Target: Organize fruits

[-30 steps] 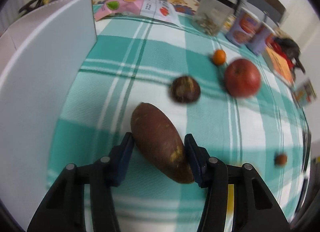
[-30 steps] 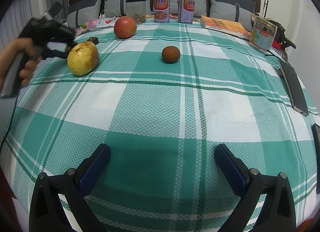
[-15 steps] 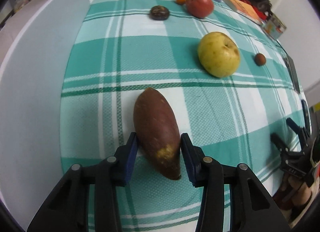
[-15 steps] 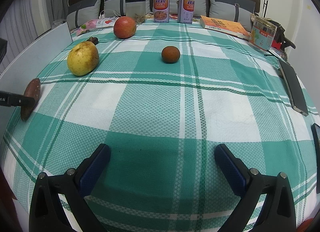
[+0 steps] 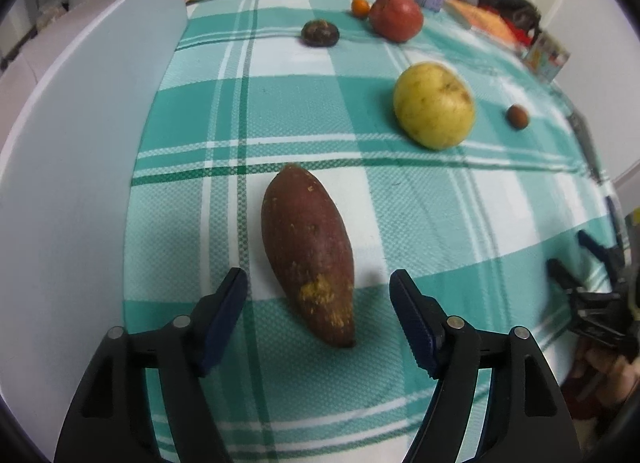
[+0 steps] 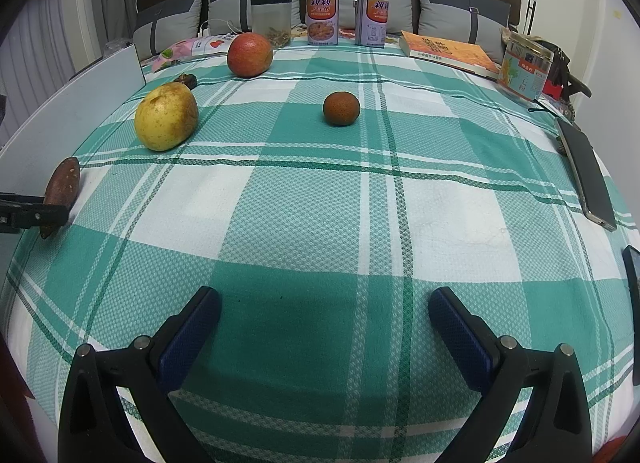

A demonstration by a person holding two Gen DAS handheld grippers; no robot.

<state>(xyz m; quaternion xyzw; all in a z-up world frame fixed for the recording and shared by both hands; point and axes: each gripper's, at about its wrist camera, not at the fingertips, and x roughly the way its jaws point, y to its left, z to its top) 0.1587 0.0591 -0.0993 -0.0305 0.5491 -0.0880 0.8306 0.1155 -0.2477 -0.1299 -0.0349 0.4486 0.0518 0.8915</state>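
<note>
Now, left gripper (image 5: 318, 295): jaws just opened, apart from the sweet potato (image 5: 308, 251) lying between them.
Right gripper (image 6: 324, 327): jaws wide open, empty, over the checked cloth (image 6: 320, 203).

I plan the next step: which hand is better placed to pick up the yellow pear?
Left. Its tongs stand open around the sweet potato, with the yellow pear just beyond. The right tongs are farther away.

Sweet potato (image 5: 308, 251): reddish-brown, tapered, yellow scuff near the close tip, lying flat on the checked cloth. Yellow pear (image 5: 434, 105) further back on the right. Red apple (image 5: 396, 16), small orange (image 5: 360, 6) and dark round fruit (image 5: 320, 33) clustered at the far end. Small brown fruit (image 5: 518, 116) sits alone on the right.
</note>
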